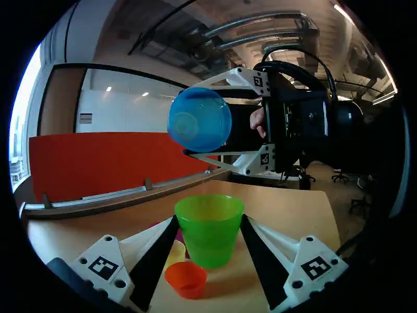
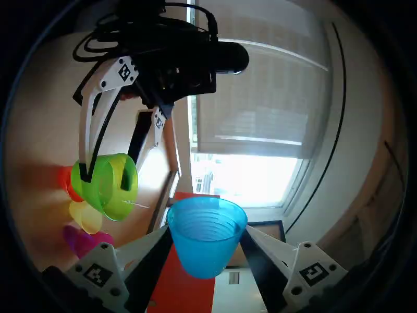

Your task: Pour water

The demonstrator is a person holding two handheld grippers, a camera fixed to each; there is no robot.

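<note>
Two grippers each pinch a cup, the left gripper (image 1: 209, 221) a green cup (image 1: 209, 237), the right gripper (image 2: 206, 232) a blue cup (image 2: 206, 248); a yellow cup (image 1: 174, 254) sits half hidden beside the green cup.

The left gripper (image 1: 209, 221) holds a green cup (image 1: 209, 237) upright between both fingers, over the wooden table (image 1: 292, 208). At 12 o'clock from it, higher in the air, the right gripper (image 1: 194, 123) clamps a blue cup (image 1: 199, 120), tipped on its side. A small orange cup (image 1: 186, 279) stands at 7 o'clock from the green one, and a yellow cup (image 1: 174, 253) at 8 o'clock.
</note>
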